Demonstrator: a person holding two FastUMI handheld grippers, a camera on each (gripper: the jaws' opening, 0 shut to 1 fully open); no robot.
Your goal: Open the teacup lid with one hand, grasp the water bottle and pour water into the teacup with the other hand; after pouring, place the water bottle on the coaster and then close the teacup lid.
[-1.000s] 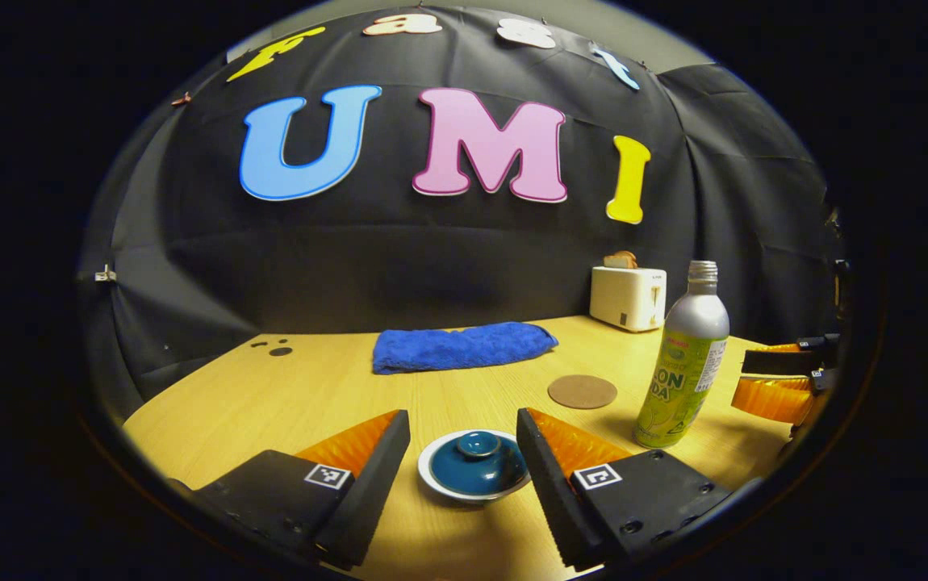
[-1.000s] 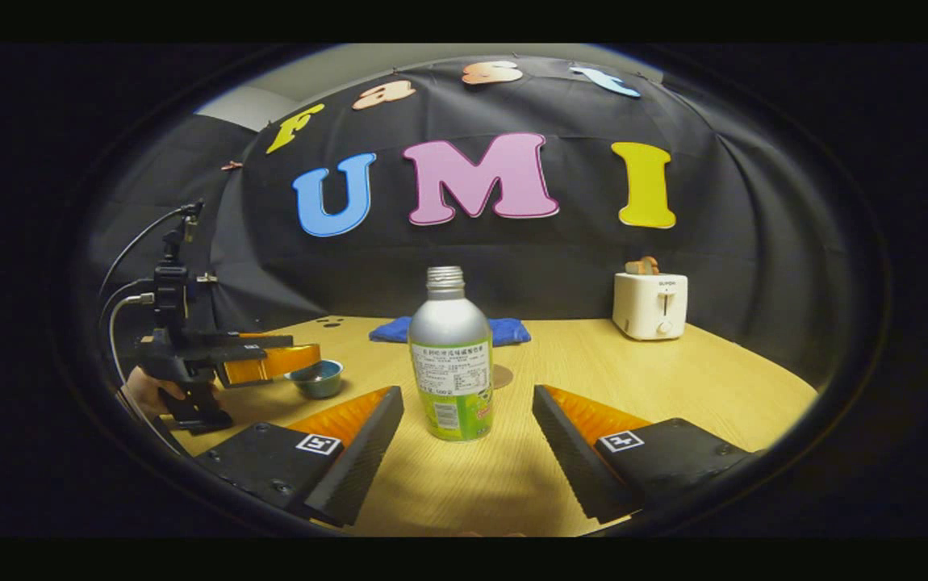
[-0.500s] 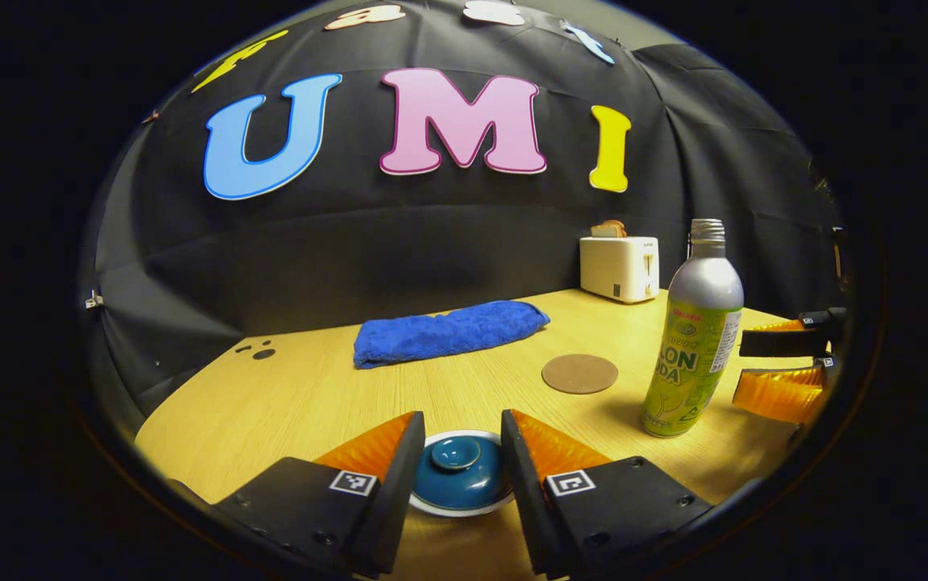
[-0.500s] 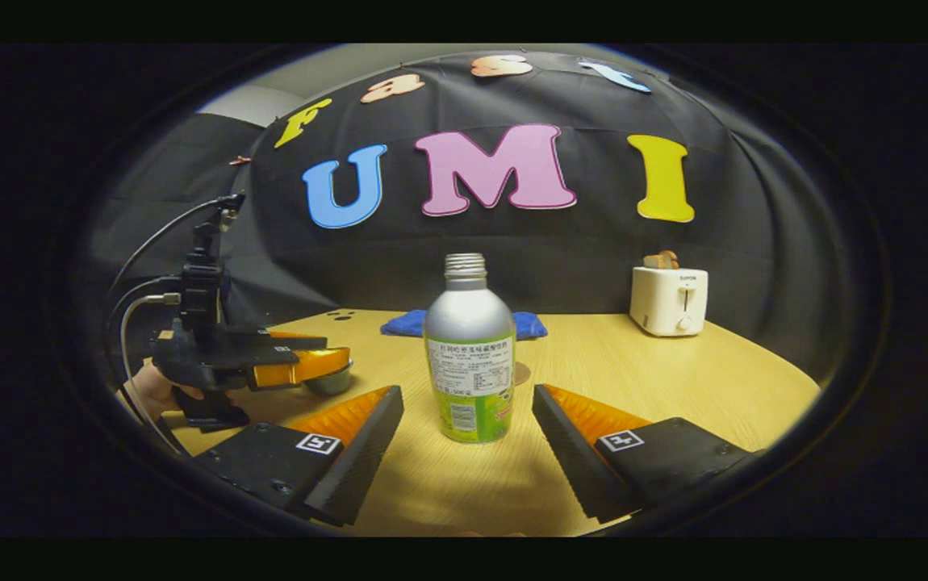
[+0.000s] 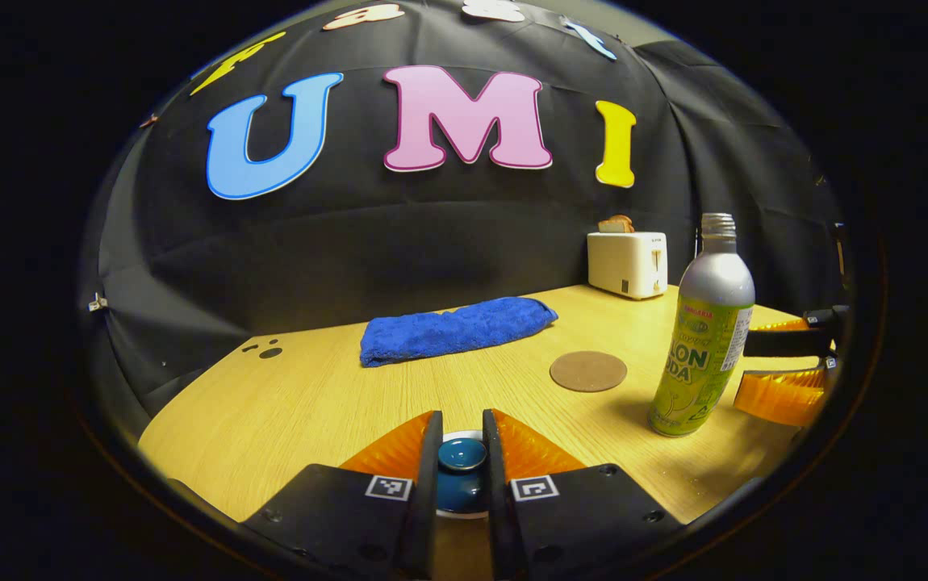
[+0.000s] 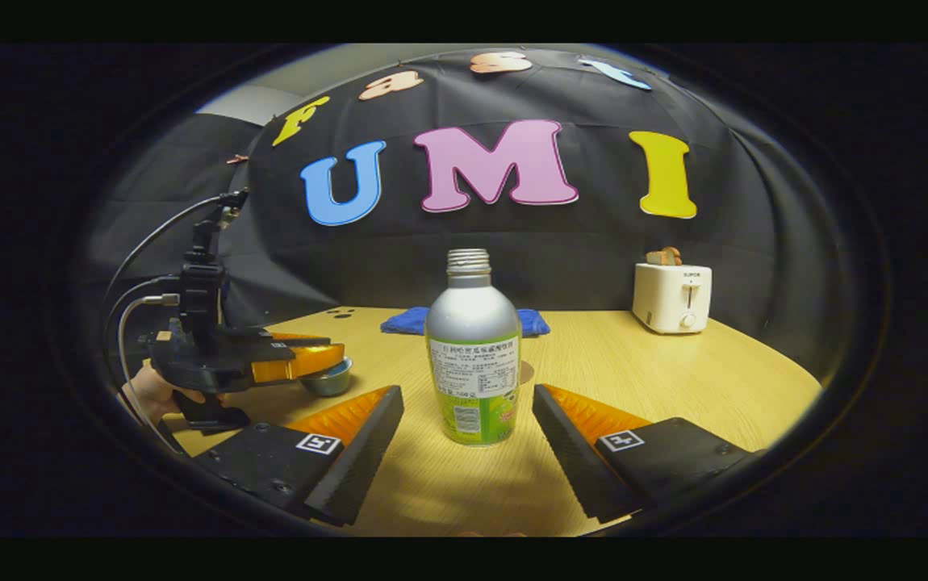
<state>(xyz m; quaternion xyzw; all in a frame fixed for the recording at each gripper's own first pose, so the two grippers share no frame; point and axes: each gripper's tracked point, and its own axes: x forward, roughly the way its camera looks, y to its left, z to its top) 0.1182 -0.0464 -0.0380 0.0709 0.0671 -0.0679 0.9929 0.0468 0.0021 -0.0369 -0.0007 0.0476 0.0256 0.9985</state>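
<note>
Two tongs are in play. In the left gripper view, the left tongs at bottom centre have narrowed since half a second ago and now pinch the knob of the teacup lid, which remains seated on the teacup on the desk. Judgement: the lid grasp is complete; lifting is the next step. In the right gripper view, the right tongs stand spread at lower centre, either side of the water bottle without touching it. The coaster lies right of centre, near the bottle. Bottle label text is partly hidden and not quoted.
</note>
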